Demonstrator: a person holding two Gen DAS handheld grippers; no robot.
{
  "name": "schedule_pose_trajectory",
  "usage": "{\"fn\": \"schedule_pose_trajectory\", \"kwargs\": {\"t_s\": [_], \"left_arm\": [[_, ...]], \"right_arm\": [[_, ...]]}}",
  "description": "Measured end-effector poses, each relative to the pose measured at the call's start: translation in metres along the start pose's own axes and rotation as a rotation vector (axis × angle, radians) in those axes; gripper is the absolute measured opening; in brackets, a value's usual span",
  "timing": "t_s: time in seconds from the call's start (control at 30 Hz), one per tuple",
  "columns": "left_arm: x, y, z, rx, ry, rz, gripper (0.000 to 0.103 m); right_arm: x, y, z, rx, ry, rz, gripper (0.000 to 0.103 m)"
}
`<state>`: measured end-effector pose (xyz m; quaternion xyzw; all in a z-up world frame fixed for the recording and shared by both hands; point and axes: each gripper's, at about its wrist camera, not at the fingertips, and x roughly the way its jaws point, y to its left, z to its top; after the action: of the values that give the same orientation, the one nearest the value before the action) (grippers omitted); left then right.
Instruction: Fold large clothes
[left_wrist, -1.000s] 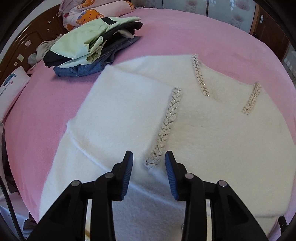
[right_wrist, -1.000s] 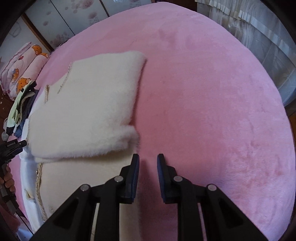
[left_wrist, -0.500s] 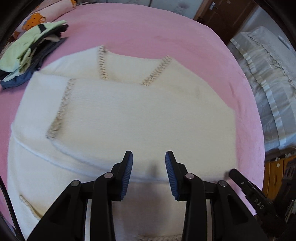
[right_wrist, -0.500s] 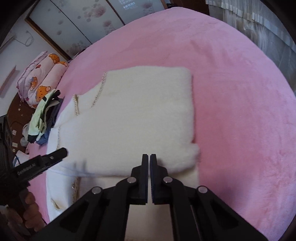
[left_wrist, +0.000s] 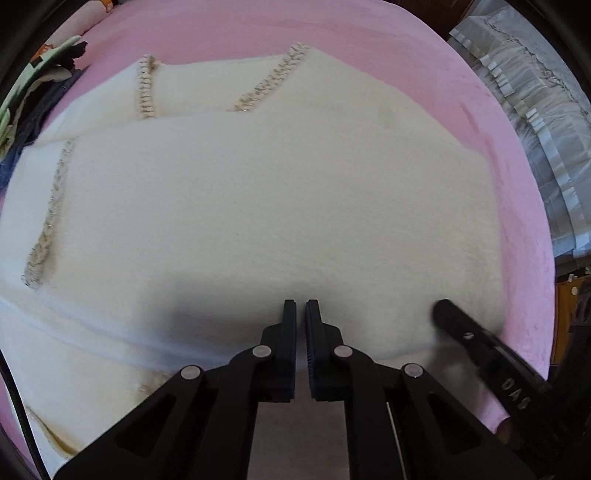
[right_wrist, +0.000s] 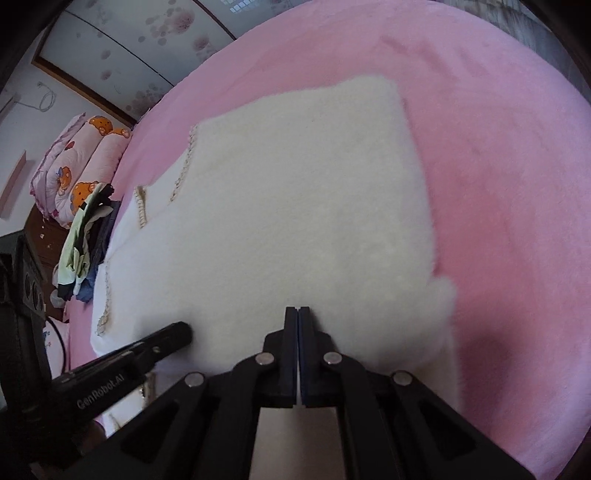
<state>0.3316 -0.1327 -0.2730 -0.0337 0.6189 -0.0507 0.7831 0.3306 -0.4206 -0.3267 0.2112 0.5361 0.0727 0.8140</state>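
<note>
A large fluffy white garment with beaded trim lies partly folded on the pink bed; it fills the left wrist view (left_wrist: 258, 192) and the right wrist view (right_wrist: 295, 206). My left gripper (left_wrist: 300, 308) is shut, its tips pressed at the near edge of the folded top layer; I cannot tell whether fabric is pinched. My right gripper (right_wrist: 297, 314) is shut at the same near edge, further right. Each gripper shows in the other's view: the right one in the left wrist view (left_wrist: 443, 310), the left one in the right wrist view (right_wrist: 181, 332).
A pile of folded clothes (right_wrist: 85, 236) sits at the far left of the pink bed (right_wrist: 498, 184), beside bear-print pillows (right_wrist: 81, 155). Grey striped bedding (left_wrist: 535, 122) lies beyond the bed's right side. A wooden headboard stands at the left.
Both grippers have moved in to the near edge of the folded layer. The left gripper has closed from open; the right closed half a second ago and stays shut.
</note>
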Motion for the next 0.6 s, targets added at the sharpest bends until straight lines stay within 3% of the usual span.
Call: {"fn": "schedule_pose_trajectory", "kwargs": {"t_s": [0.07, 0.23, 0.37, 0.47, 0.6], "left_arm": [[-0.001, 0.019, 0.002, -0.028, -0.016, 0.052, 0.005], [-0.005, 0.059, 0.003, -0.081, -0.026, 0.048, 0.002], [-0.009, 0.070, 0.002, -0.065, -0.040, 0.136, 0.002], [-0.011, 0.083, -0.001, -0.113, -0.041, 0.100, 0.002], [-0.013, 0.075, -0.001, -0.108, -0.040, 0.124, 0.002]], "right_arm": [[-0.006, -0.012, 0.003, 0.007, -0.011, -0.019, 0.000], [-0.020, -0.031, 0.006, -0.025, -0.017, -0.041, 0.000], [-0.027, -0.037, 0.006, -0.063, -0.018, -0.065, 0.000], [-0.024, -0.038, 0.006, -0.057, -0.015, -0.071, 0.000], [-0.023, -0.029, 0.007, -0.055, -0.018, -0.120, 0.000]]}}
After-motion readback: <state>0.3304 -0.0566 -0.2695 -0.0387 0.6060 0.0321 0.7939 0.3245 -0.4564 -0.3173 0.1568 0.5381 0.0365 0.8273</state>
